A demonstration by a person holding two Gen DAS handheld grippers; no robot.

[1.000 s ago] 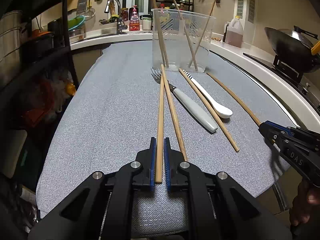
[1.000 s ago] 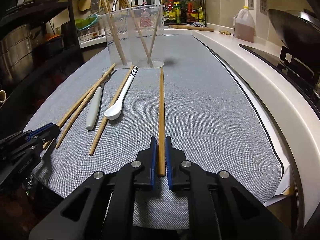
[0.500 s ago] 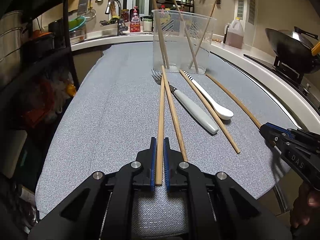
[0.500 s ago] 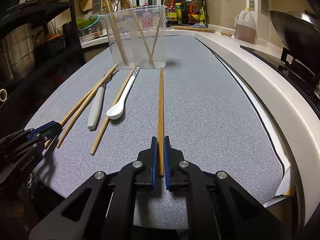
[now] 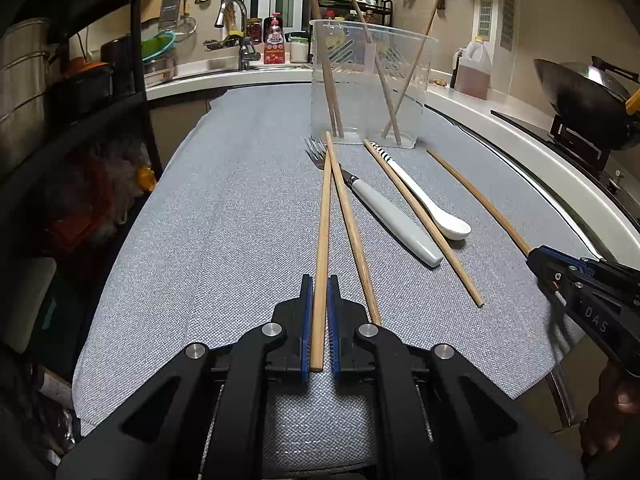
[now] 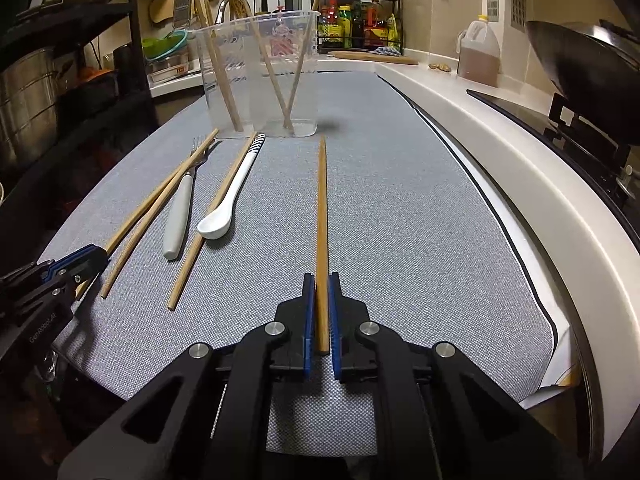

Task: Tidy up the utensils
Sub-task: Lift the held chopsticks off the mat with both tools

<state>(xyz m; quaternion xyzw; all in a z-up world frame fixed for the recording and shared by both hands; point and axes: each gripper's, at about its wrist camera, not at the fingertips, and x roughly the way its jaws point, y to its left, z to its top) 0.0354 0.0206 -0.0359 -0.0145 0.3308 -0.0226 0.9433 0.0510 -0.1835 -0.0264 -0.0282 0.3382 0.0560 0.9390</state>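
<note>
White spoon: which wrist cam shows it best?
Right wrist view: the white spoon lies unobstructed, from bowl to striped handle end. In the left wrist view the white spoon is farther off, and a chopstick crosses its handle.

Five wooden chopsticks [image 5: 352, 224] are lying on the grey cloth at frame centre, beside a white-handled fork [image 5: 394, 222] and a white spoon [image 5: 438, 214]. Behind them, a clear plastic container [image 5: 370, 80] is standing upright, holding more chopsticks.
</note>
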